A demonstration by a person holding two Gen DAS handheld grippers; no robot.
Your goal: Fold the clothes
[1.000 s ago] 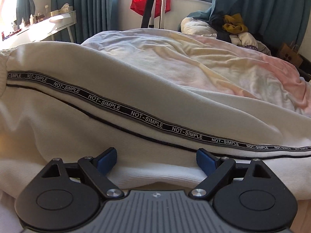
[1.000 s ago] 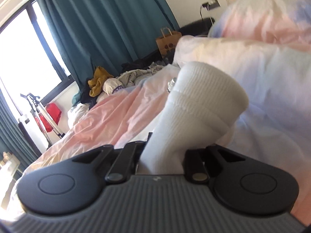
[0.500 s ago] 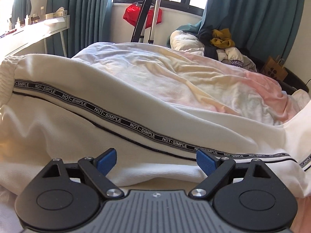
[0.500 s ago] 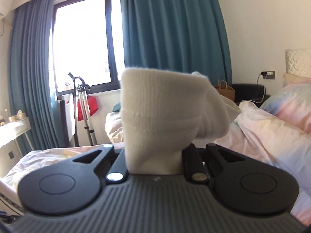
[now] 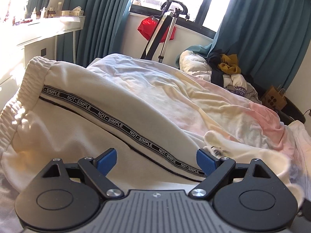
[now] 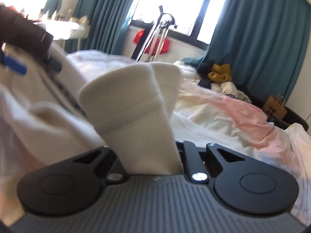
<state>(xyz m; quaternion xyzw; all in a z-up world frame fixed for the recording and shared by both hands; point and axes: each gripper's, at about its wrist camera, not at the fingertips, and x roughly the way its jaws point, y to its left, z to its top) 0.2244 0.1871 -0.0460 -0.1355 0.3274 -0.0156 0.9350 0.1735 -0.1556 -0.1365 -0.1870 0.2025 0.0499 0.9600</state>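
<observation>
Clearly soft, floppy knit: cream trousers (image 5: 81,128) spread along the bed's (image 5: 223,104) near edge, elastic waistband (image 5: 29,81) at the left. Ribbed cuff (image 6: 136,104) pinched in the right gripper (image 6: 153,167), leg trailing limp. Left gripper (image 5: 156,160) spread wide, empty, over the striped side seam. Best taken by waistband or cuff; likely light, prone to sag.

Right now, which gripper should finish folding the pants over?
Probably the right gripper: it is shut on the white pants' ribbed cuff. The left gripper is open, holding nothing.
</observation>
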